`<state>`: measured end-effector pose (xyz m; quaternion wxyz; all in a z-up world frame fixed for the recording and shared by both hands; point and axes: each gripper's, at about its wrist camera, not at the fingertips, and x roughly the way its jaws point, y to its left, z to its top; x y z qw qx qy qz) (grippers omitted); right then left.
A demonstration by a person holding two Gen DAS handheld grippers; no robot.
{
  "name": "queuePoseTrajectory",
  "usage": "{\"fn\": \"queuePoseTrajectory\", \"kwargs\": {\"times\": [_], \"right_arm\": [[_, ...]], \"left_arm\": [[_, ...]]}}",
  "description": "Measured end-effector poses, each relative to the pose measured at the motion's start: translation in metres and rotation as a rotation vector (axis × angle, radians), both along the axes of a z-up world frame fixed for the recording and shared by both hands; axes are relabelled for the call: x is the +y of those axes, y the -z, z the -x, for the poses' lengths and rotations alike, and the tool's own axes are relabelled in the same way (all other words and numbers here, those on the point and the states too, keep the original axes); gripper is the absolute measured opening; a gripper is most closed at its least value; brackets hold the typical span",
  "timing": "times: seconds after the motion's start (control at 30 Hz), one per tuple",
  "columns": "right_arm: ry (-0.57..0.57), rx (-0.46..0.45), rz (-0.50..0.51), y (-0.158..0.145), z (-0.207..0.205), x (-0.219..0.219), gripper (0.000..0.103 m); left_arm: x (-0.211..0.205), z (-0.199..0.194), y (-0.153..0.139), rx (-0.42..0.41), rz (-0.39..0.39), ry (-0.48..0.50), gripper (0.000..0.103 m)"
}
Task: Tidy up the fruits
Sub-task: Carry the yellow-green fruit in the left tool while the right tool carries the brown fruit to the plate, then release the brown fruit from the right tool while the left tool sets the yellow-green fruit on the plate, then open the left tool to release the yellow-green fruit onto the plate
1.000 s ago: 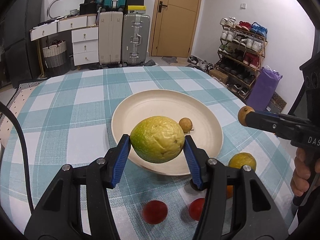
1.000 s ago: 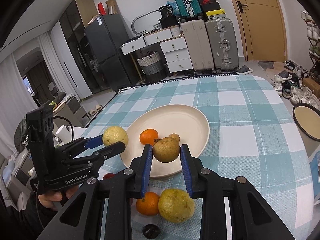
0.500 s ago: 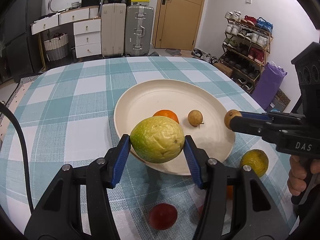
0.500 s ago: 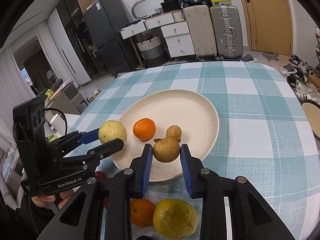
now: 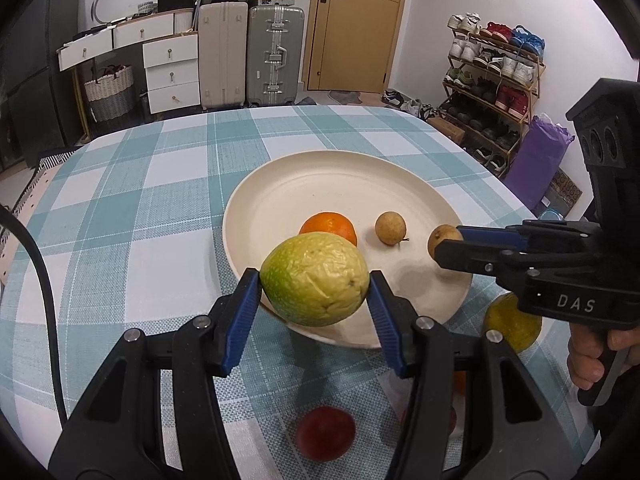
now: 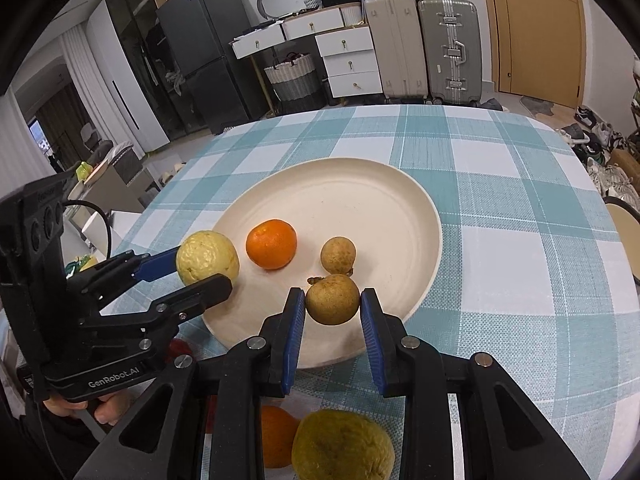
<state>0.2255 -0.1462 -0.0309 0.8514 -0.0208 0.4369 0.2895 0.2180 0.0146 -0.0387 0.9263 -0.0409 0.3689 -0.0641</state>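
Note:
My left gripper (image 5: 314, 304) is shut on a wrinkled yellow-green fruit (image 5: 315, 279) and holds it over the near left rim of the cream plate (image 5: 280, 184). It also shows in the right wrist view (image 6: 207, 257). My right gripper (image 6: 332, 316) is shut on a small brown fruit (image 6: 333, 298), held just above the plate's near rim (image 6: 424, 280). An orange (image 6: 271, 243) and a second small brown fruit (image 6: 338, 255) lie on the plate.
On the checked tablecloth near me lie a yellow-green fruit (image 6: 342, 446), an orange (image 6: 276, 436) and red fruits (image 5: 325, 433). Suitcases, drawers and a shoe rack stand beyond the table.
Both grippers have moved forward over the plate with their fruits still held. The orange on the plate has come into the left wrist view.

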Motion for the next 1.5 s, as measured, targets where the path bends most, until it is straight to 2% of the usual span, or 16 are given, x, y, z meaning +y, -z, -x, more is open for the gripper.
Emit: {"fn": "queuePoseTrajectory", "kwargs": {"times": [0.33, 0.53, 0.77, 1.03, 1.13, 1.2, 1.23, 1.3, 1.33, 1.37, 1.5], "right_arm": [[0.002, 0.015, 0.016, 0.005, -0.004, 0.005, 0.029], [0.009, 0.008, 0.025, 0.003, -0.001, 0.003, 0.031], [0.043, -0.044, 0.016, -0.013, 0.012, -0.012, 0.048], [0.104, -0.096, -0.023, -0.033, 0.041, -0.042, 0.053], [0.127, -0.115, -0.048, -0.038, 0.053, -0.053, 0.063], [0.138, -0.123, -0.061, -0.040, 0.060, -0.059, 0.073], [0.137, -0.126, -0.065, -0.040, 0.063, -0.062, 0.074], [0.139, -0.128, -0.058, -0.039, 0.069, -0.065, 0.077], [0.144, -0.129, -0.053, -0.038, 0.072, -0.067, 0.080], [0.153, -0.130, -0.050, -0.038, 0.075, -0.069, 0.087], [0.172, -0.125, -0.058, -0.034, 0.084, -0.076, 0.101]], "left_arm": [[-0.005, 0.003, 0.002, 0.007, 0.021, 0.047, 0.052], [-0.008, 0.005, 0.002, 0.006, 0.003, 0.052, 0.052], [-0.013, 0.006, 0.003, 0.007, -0.030, 0.059, 0.052], [-0.007, 0.001, 0.003, 0.011, 0.003, 0.032, 0.052], [-0.004, 0.001, 0.001, 0.000, -0.002, 0.008, 0.052], [-0.001, 0.003, -0.001, -0.008, 0.000, -0.009, 0.052], [0.001, 0.005, -0.003, -0.012, 0.006, -0.006, 0.052], [0.003, 0.010, -0.008, -0.025, 0.007, -0.007, 0.058], [0.005, 0.014, -0.010, -0.029, 0.002, -0.012, 0.067], [0.007, 0.018, -0.013, -0.035, 0.001, -0.019, 0.074], [0.014, 0.042, -0.028, -0.069, 0.002, -0.029, 0.086]]}}
